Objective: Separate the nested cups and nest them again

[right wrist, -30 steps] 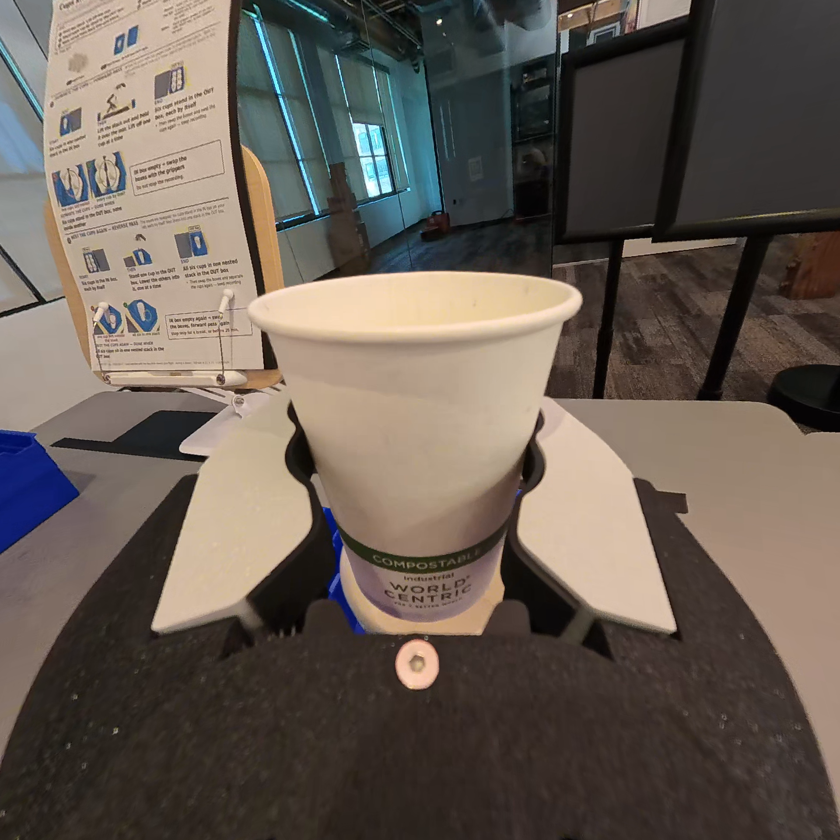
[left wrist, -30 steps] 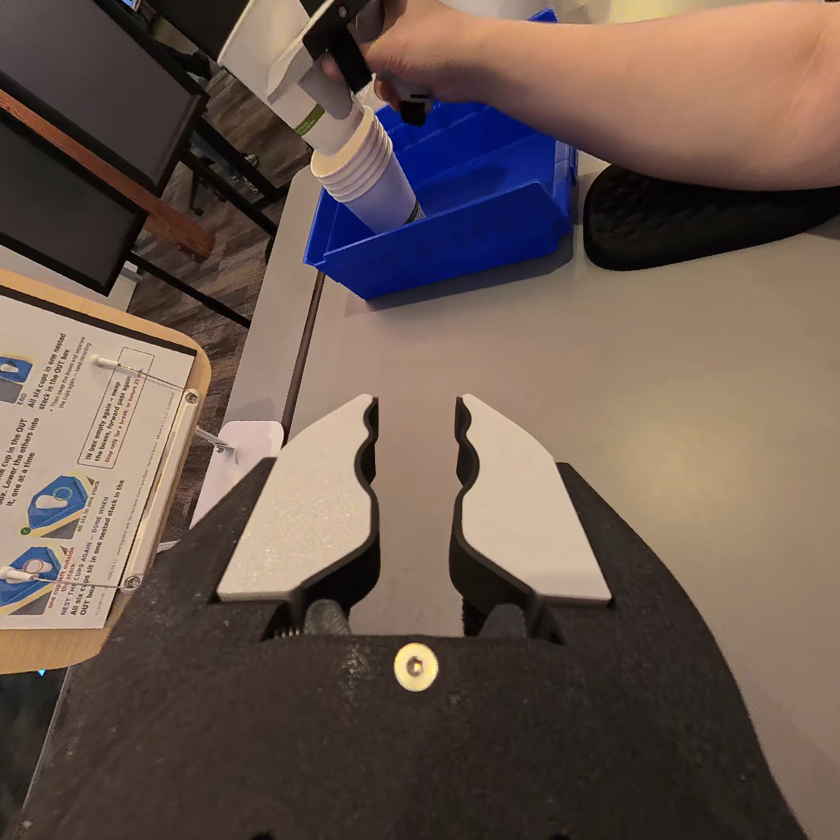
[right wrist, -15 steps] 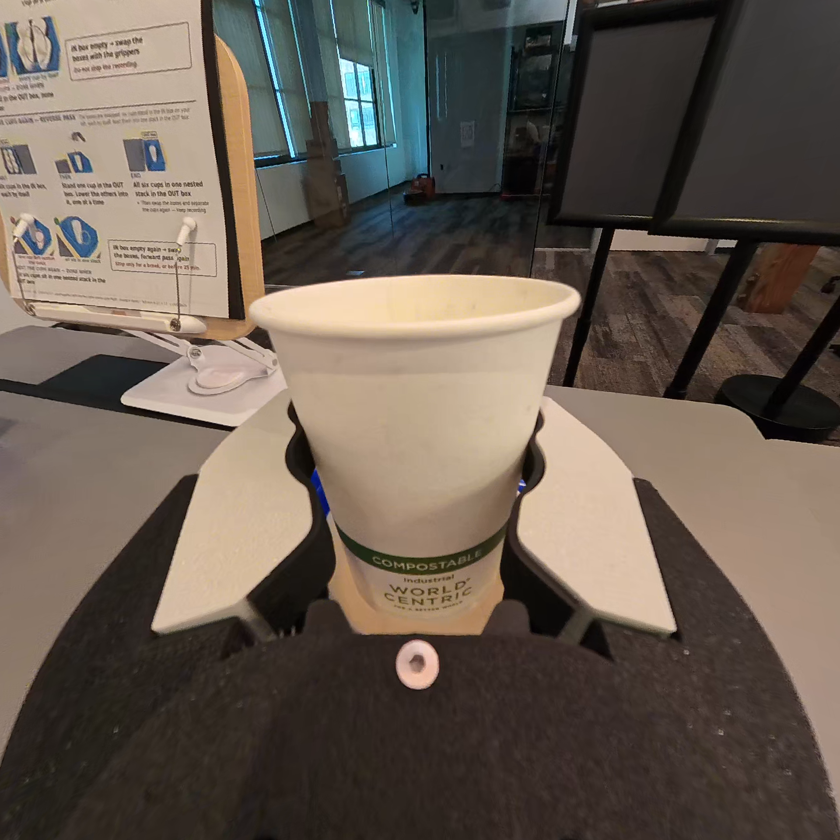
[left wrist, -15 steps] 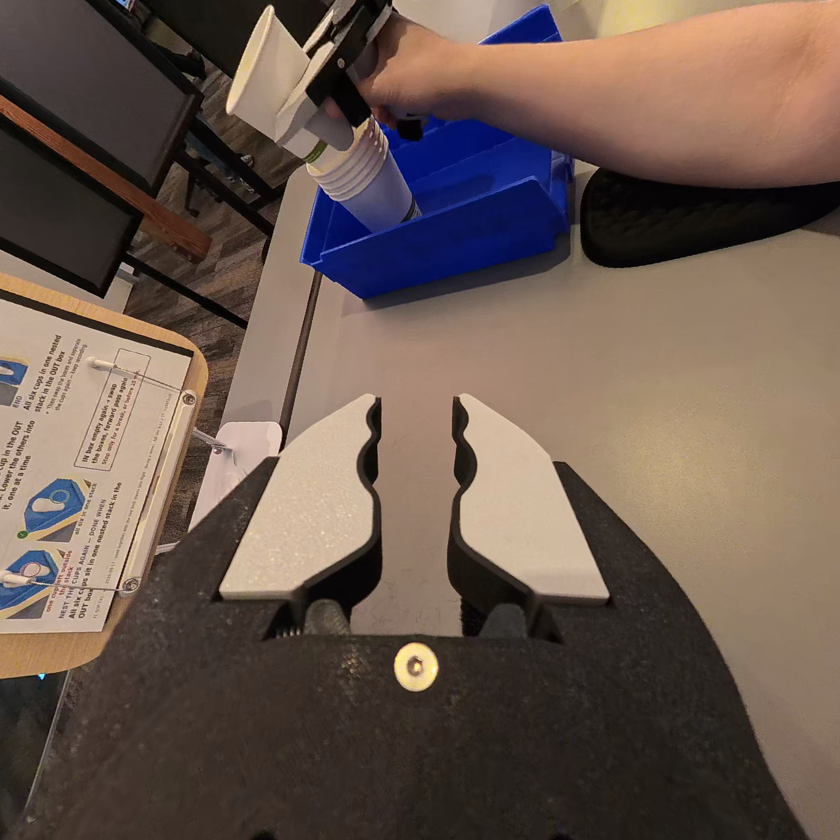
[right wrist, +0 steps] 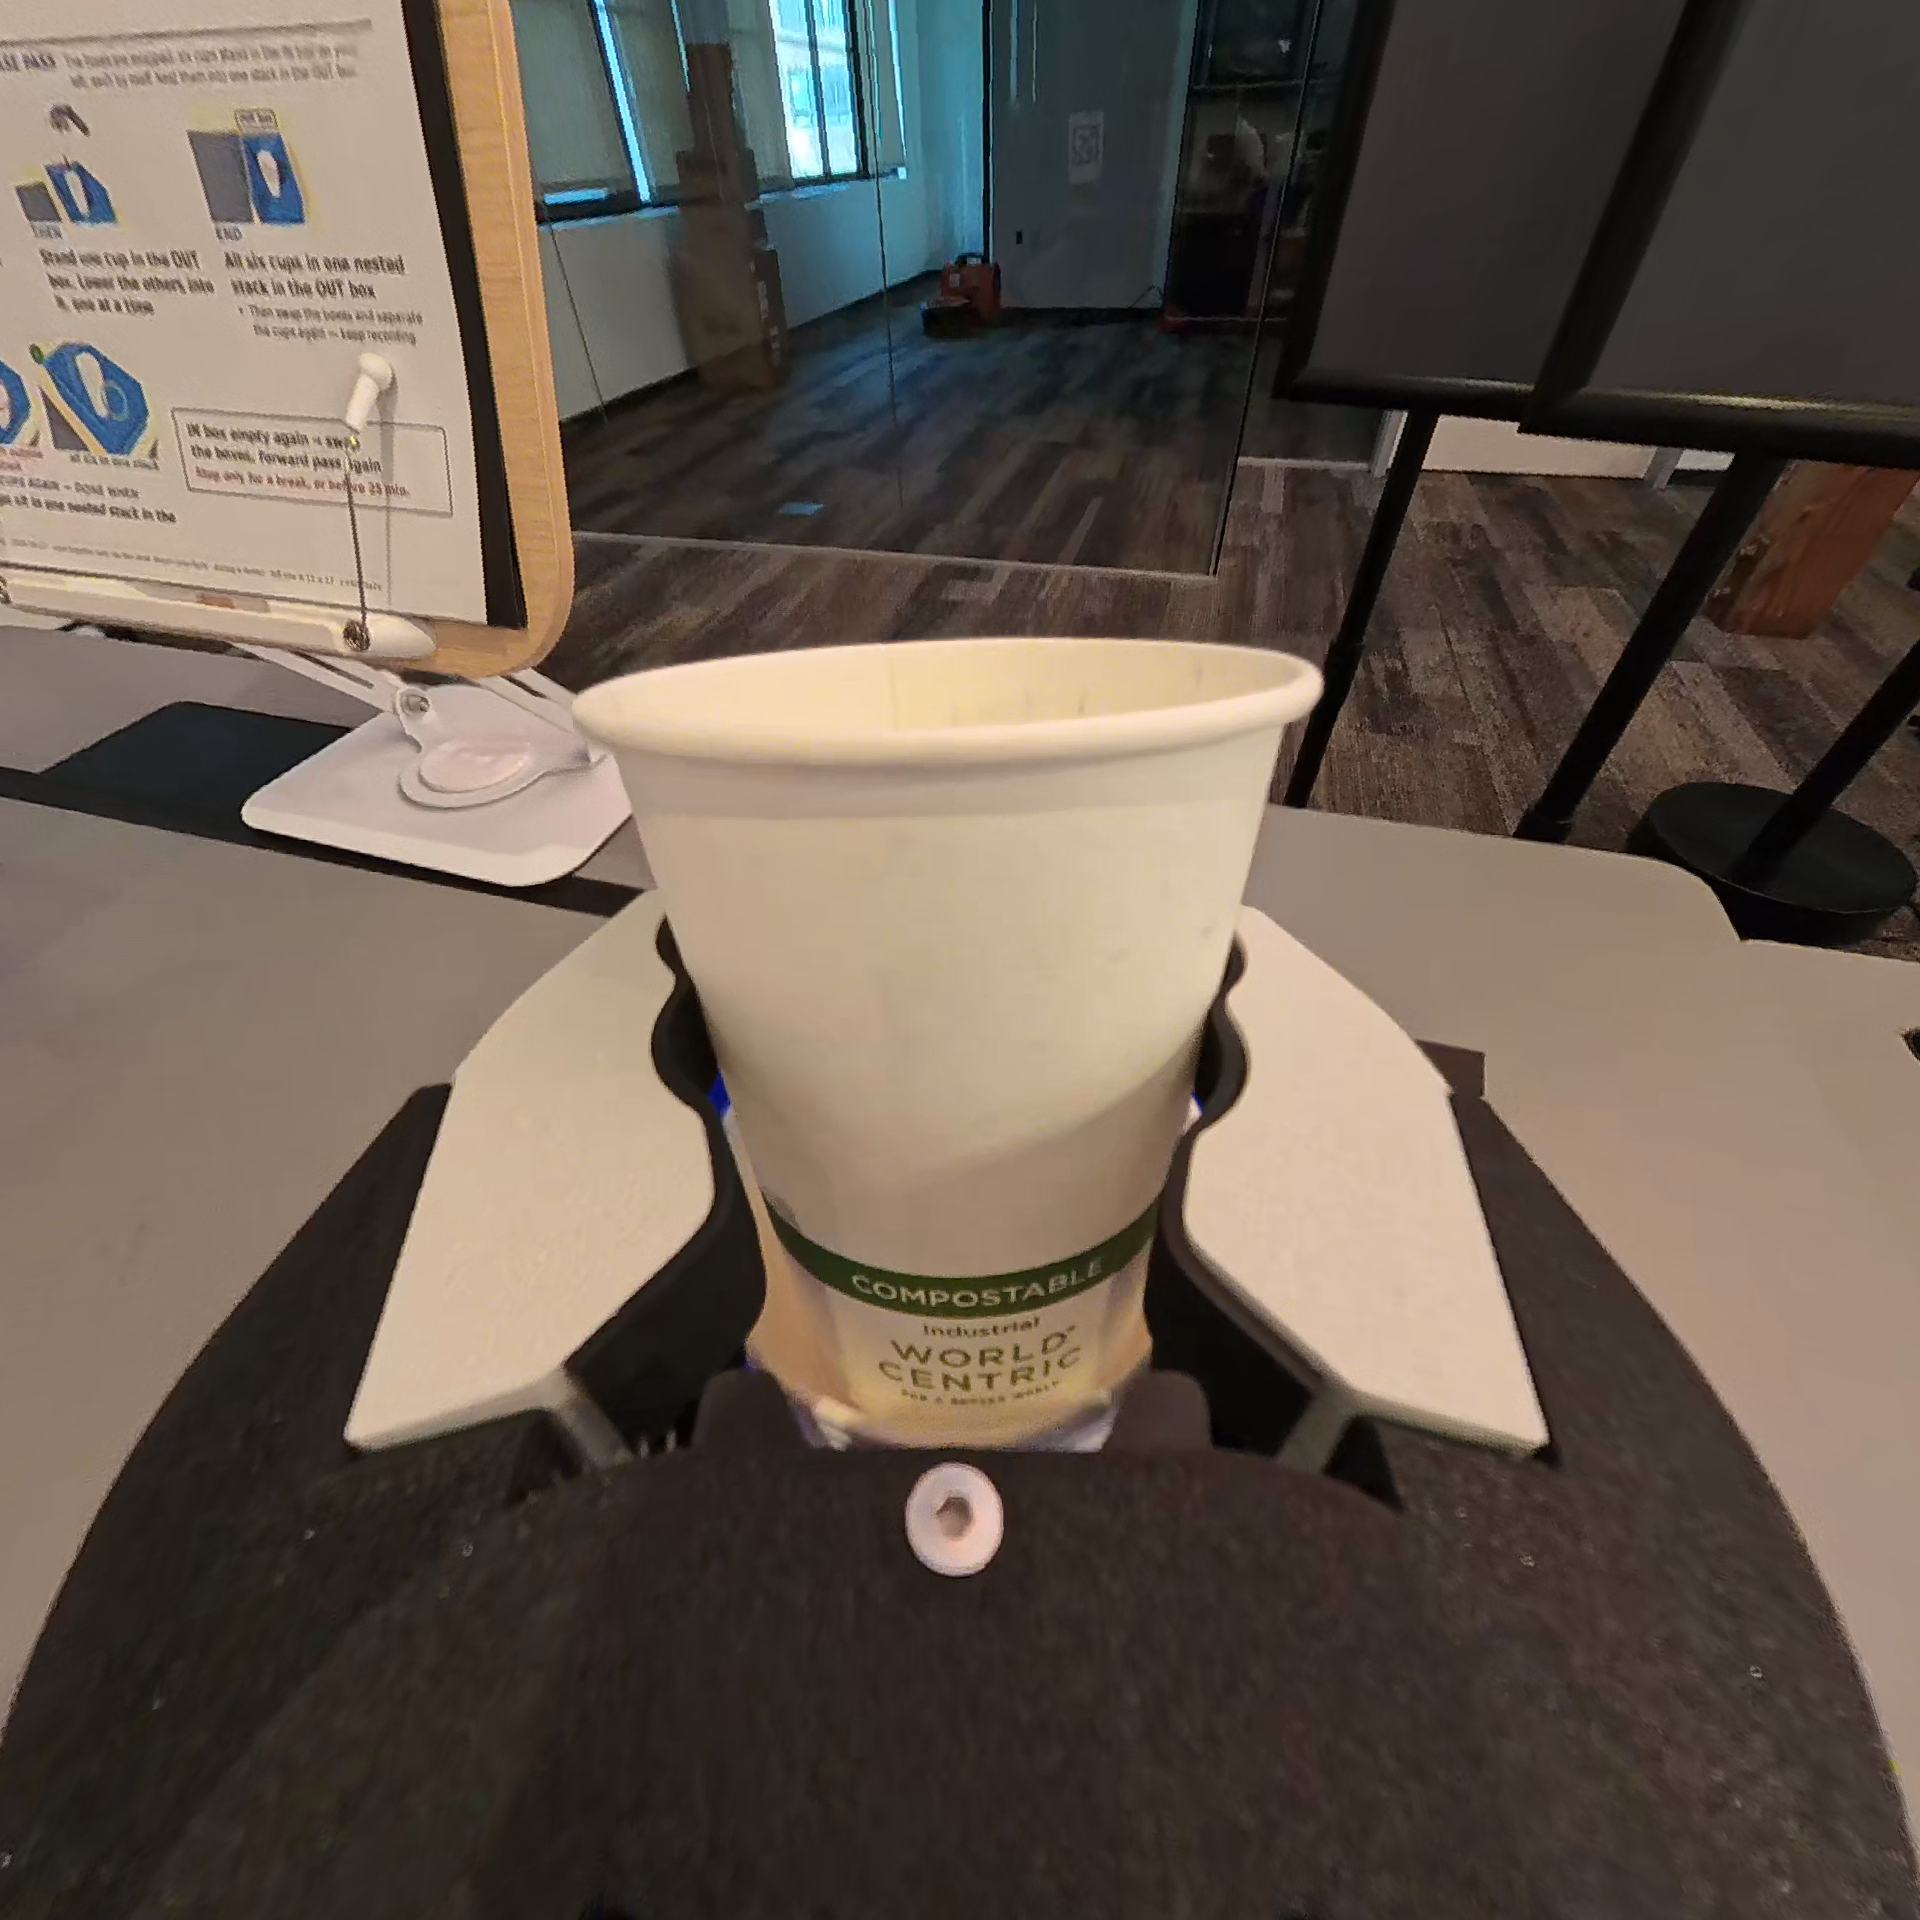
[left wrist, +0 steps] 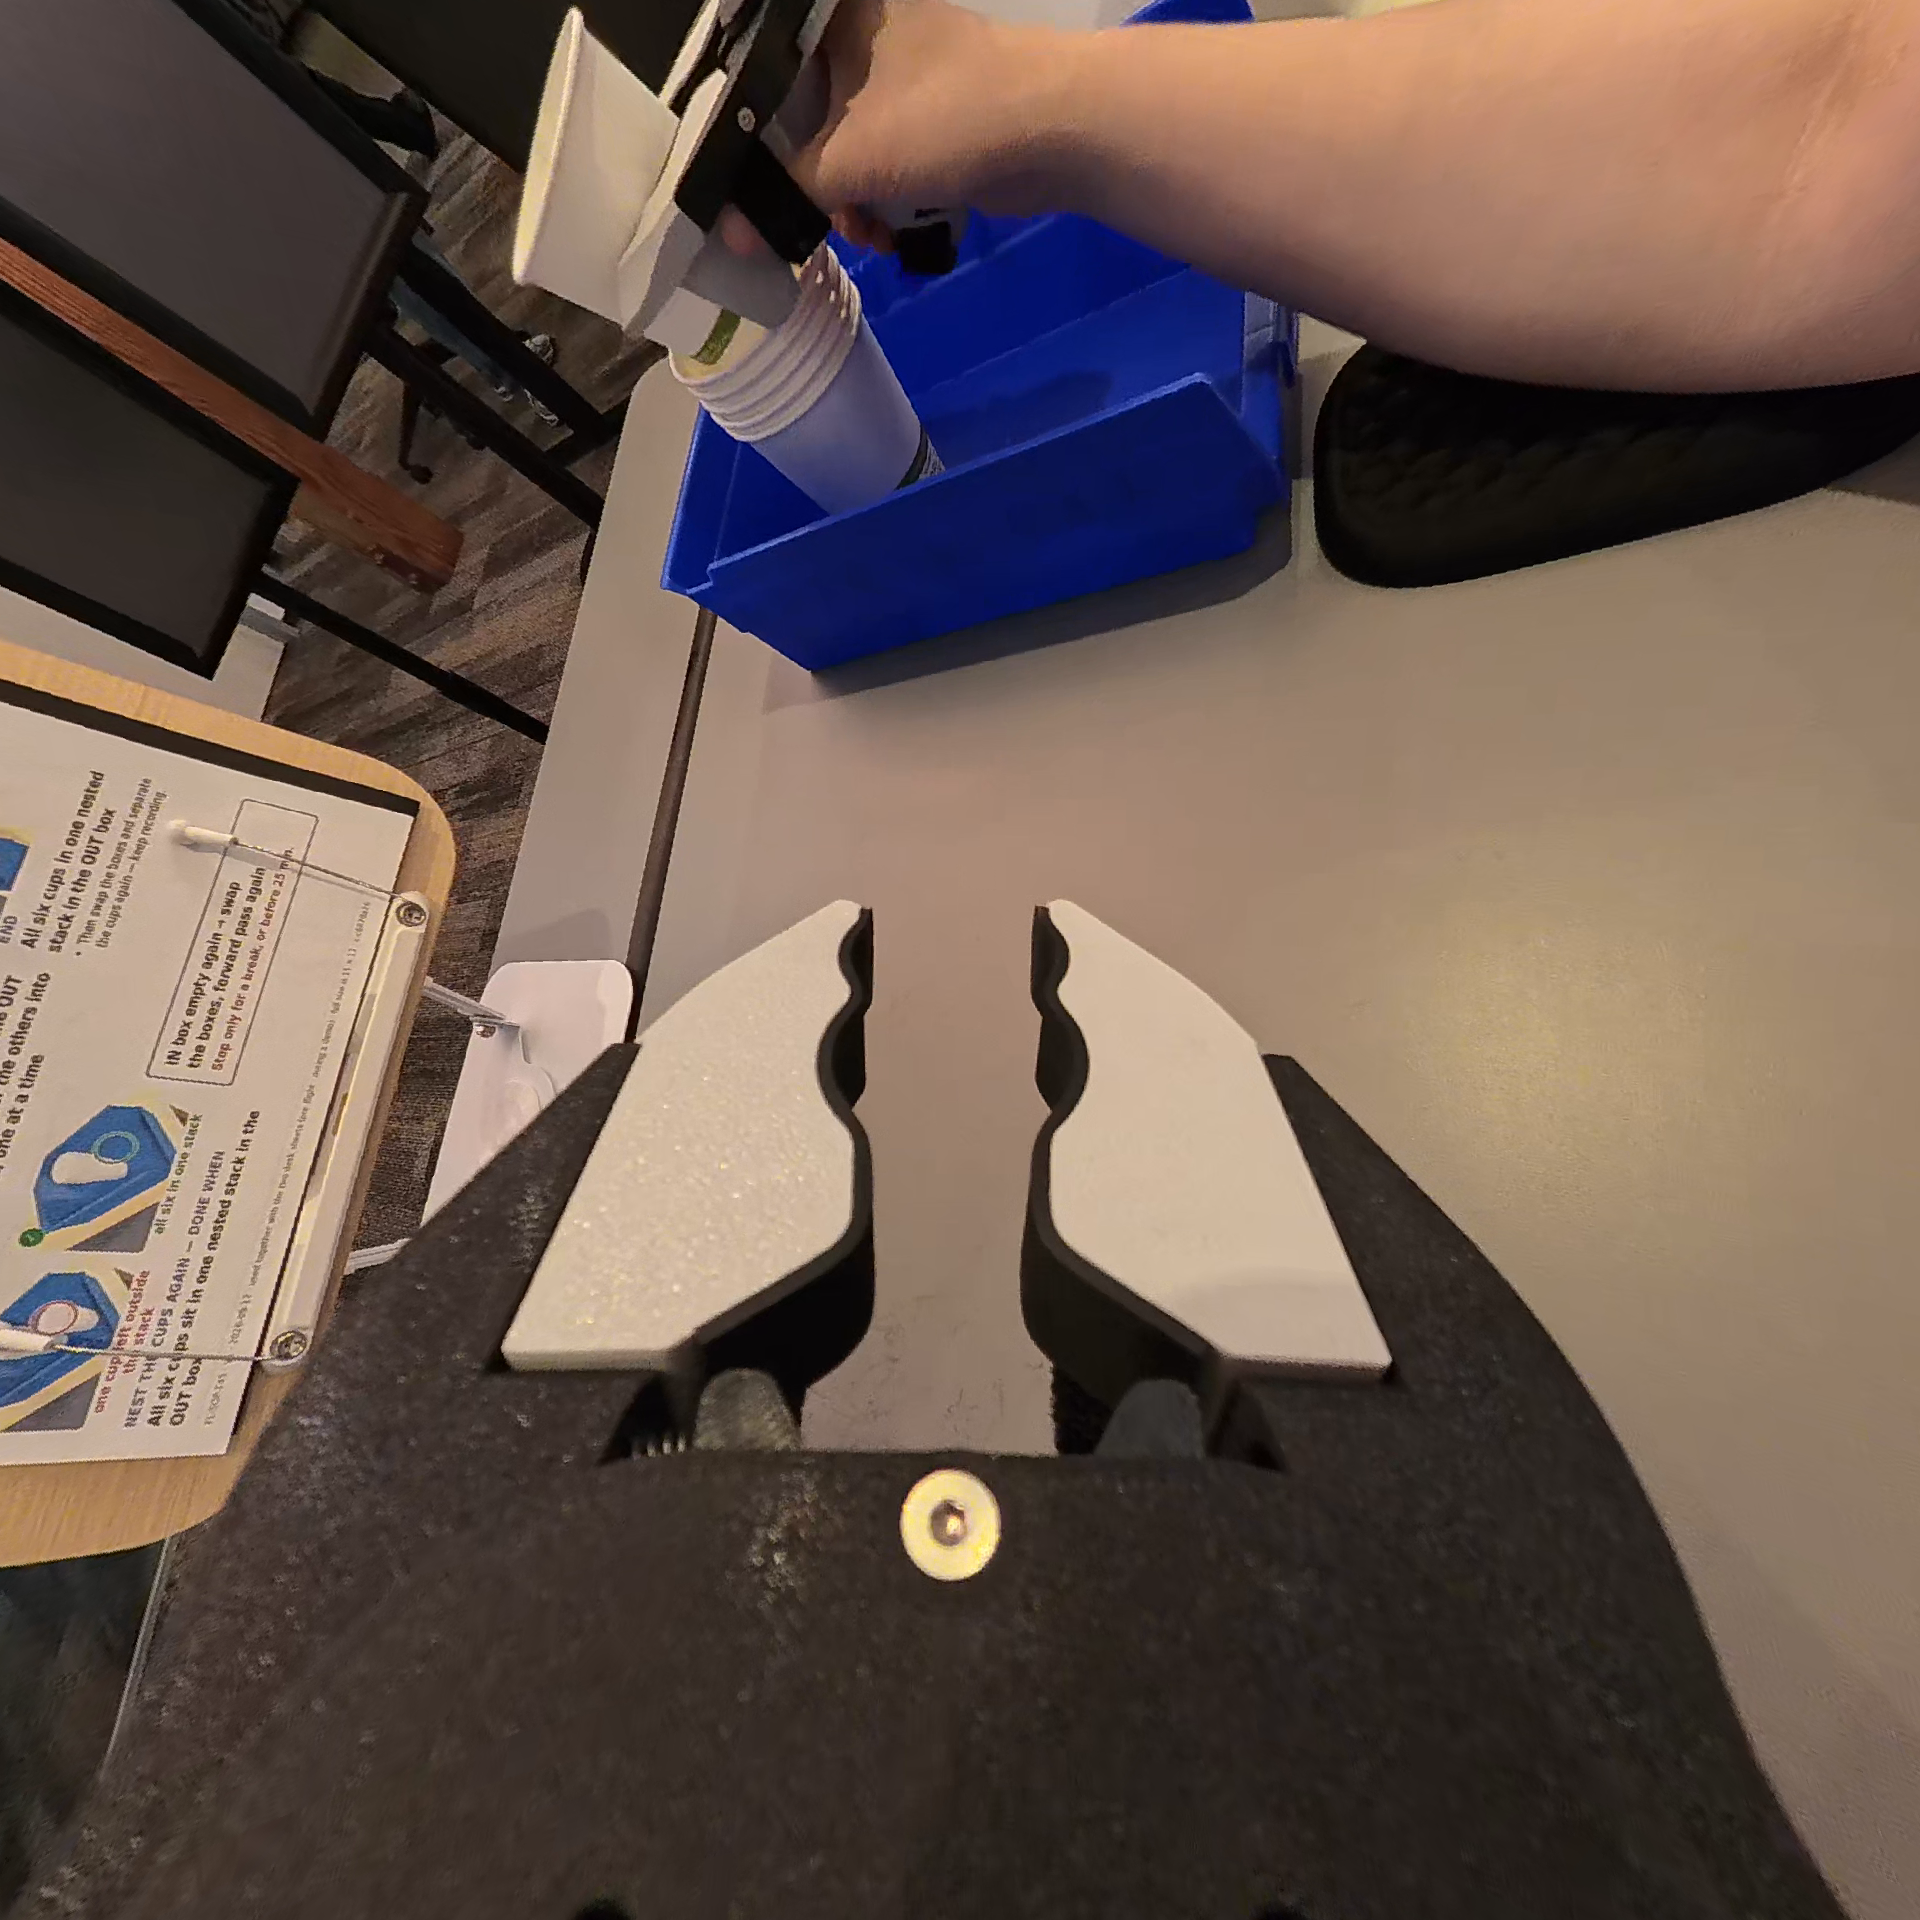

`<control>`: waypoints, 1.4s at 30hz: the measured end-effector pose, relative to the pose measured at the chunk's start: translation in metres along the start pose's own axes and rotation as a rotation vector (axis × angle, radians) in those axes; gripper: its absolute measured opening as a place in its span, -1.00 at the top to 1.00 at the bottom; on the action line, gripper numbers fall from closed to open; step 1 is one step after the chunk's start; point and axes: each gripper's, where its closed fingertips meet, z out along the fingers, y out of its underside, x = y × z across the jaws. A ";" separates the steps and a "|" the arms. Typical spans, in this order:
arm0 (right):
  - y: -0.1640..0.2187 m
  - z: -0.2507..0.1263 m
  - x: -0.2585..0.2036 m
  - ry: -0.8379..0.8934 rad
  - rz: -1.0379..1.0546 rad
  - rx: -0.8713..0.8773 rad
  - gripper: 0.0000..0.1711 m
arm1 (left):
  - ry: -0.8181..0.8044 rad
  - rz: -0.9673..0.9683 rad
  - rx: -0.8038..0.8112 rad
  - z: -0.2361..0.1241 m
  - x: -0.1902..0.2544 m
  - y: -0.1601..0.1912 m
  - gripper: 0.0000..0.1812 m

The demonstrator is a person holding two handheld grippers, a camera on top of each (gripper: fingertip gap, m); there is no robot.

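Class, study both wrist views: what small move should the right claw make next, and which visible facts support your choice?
Probably keep lifting. The right claw is shut on the top cup, whose base still sits in the mouth of the stack leaning in the blue bin. The left claw is open over the table, holding nothing, so it may need to steady the stack.

Left gripper [left wrist: 951,1023] over worktop [left wrist: 1455,935], nothing between fingers. Bin [left wrist: 997,540] ahead of it, at worktop's far left edge. Cup stack [left wrist: 831,395] in bin, leaning left. Right gripper [left wrist: 717,177] above stack, clamped around top cup [left wrist: 592,177]; cup's base at stack's mouth, whether still inside cannot be told. Pad [left wrist: 1579,478] right of bin. Instruction board [left wrist: 187,1091] on stand [left wrist: 551,1018], left of left gripper. Right wrist view: cup [right wrist: 951,987] upright between fingers, board [right wrist: 260,312] behind and left.
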 end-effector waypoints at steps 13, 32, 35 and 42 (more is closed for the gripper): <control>0.021 -0.021 0.010 0.116 -0.091 -0.320 -0.07 | -0.002 0.003 -0.025 0.002 0.000 0.004 0.69; 0.025 -0.060 0.001 0.191 -0.102 -0.538 -0.10 | -0.004 0.004 -0.026 0.000 0.000 0.004 0.69; -0.018 -0.068 -0.007 0.192 -0.122 -0.318 -0.09 | 0.001 -0.001 -0.022 0.000 0.000 0.004 0.69; -0.071 -0.101 -0.008 0.267 -0.210 0.148 -0.16 | -0.003 -0.022 -0.005 -0.004 -0.002 0.002 0.69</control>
